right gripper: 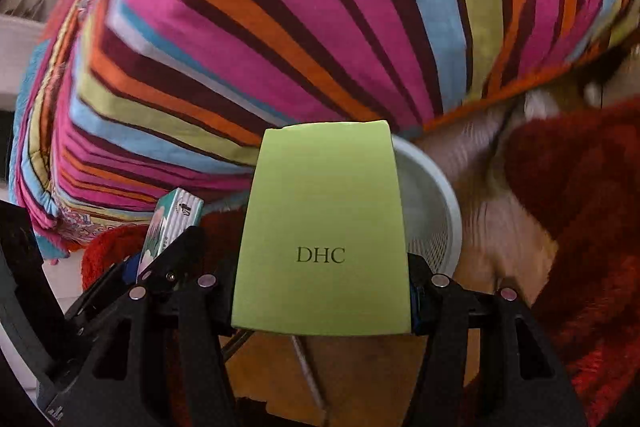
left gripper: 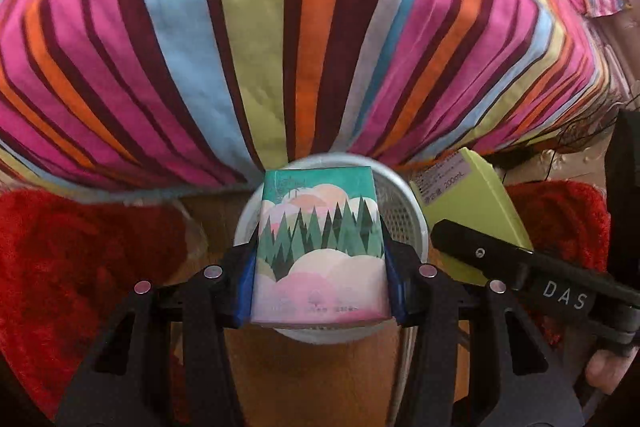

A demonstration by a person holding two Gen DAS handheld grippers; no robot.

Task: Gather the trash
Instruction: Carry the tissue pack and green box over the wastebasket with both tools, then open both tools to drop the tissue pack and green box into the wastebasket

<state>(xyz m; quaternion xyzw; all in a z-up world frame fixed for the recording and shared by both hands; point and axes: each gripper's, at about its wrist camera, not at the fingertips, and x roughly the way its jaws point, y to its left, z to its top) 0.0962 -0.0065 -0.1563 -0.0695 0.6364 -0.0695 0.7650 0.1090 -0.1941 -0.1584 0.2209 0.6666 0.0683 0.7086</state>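
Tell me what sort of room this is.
Probably a bedroom or living room at home: a striped quilt spread over soft furniture, a red shaggy rug on wooden floor, and a white mesh wastebasket.

Warm indoor light, vivid colours, heavy fisheye bending with dark corners, striped quilt (left gripper: 248, 27) softly smeared, floor (right gripper: 492, 187) at right streaked by motion blur

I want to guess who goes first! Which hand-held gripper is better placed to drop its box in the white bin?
Probably the left hand-held gripper: its tree-picture box sits squarely over the white bin. The right one's green box covers only the rim's edge.
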